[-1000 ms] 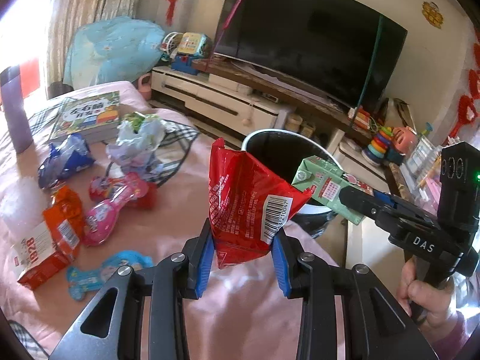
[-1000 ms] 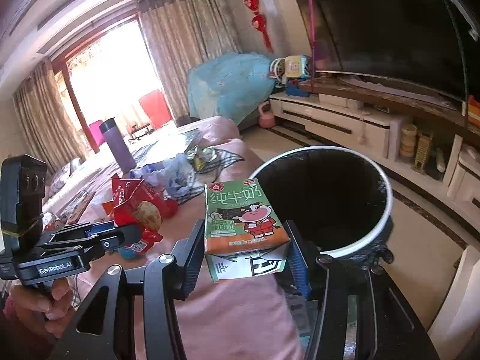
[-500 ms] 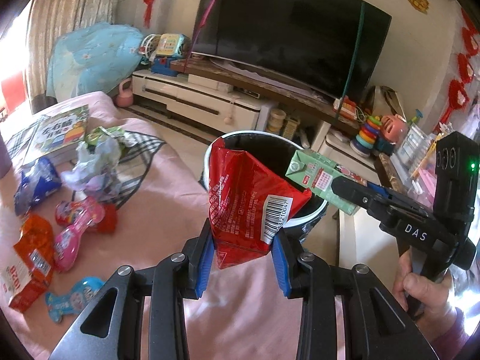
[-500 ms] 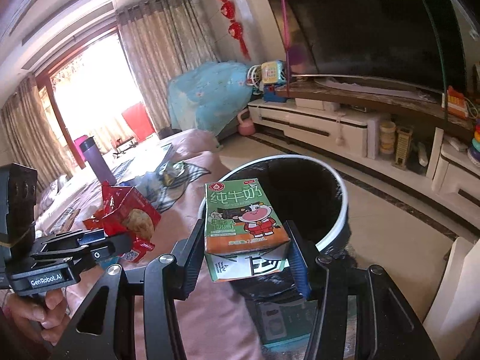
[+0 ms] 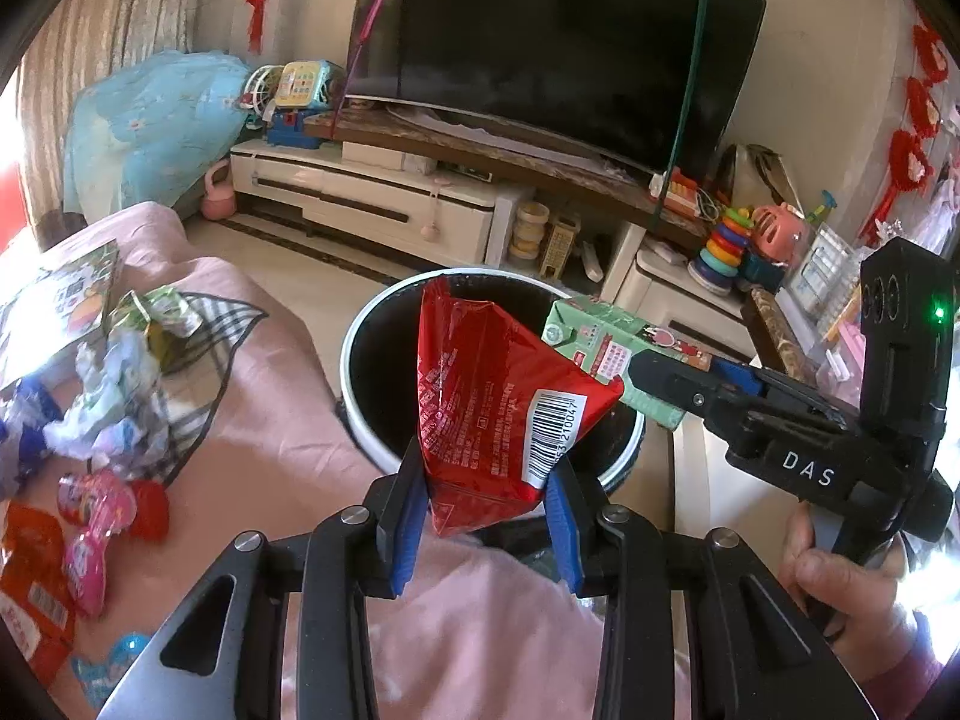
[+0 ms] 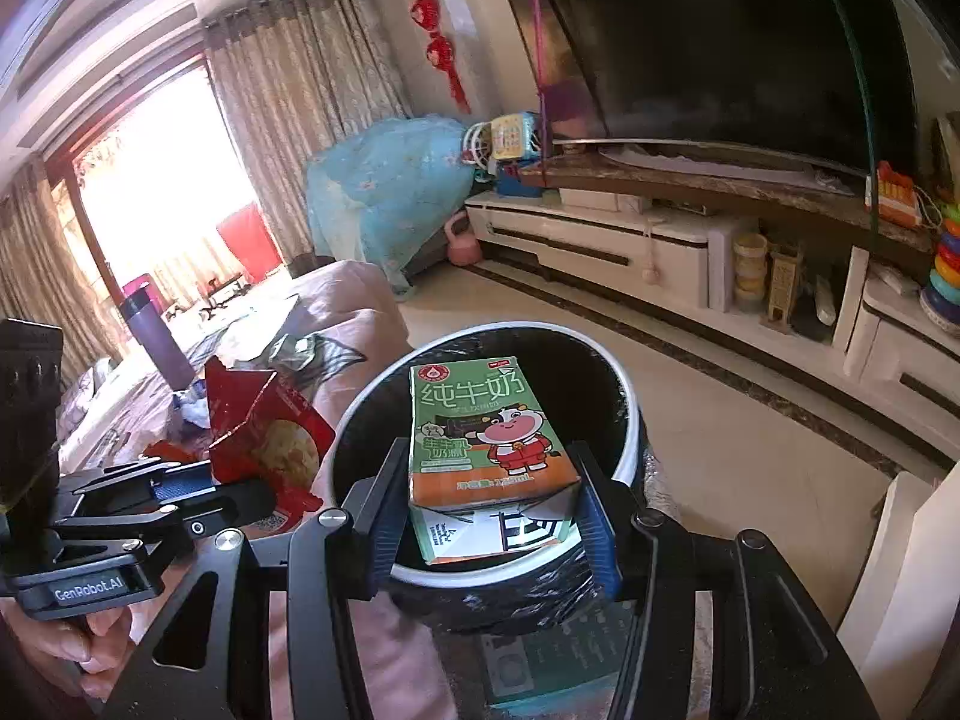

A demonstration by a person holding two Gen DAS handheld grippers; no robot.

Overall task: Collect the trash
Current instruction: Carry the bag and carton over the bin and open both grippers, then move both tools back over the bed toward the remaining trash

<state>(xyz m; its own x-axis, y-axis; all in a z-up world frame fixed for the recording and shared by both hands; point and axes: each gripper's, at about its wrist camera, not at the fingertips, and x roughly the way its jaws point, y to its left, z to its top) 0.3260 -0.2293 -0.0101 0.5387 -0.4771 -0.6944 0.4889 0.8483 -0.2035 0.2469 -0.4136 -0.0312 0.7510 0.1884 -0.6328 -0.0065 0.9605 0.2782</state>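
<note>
My left gripper is shut on a red snack bag and holds it over the near rim of the black bin with a white rim. My right gripper is shut on a green milk carton and holds it above the open bin. The carton and right gripper show at the right in the left wrist view. The red bag and left gripper show at the left in the right wrist view.
Several wrappers and crumpled paper lie on the pink cloth at the left. A purple bottle stands on it. A TV stand and toys line the far wall.
Both grippers have carried their items from over the pink cloth toward the bin, which now sits directly under the carton and just beyond the red bag.
</note>
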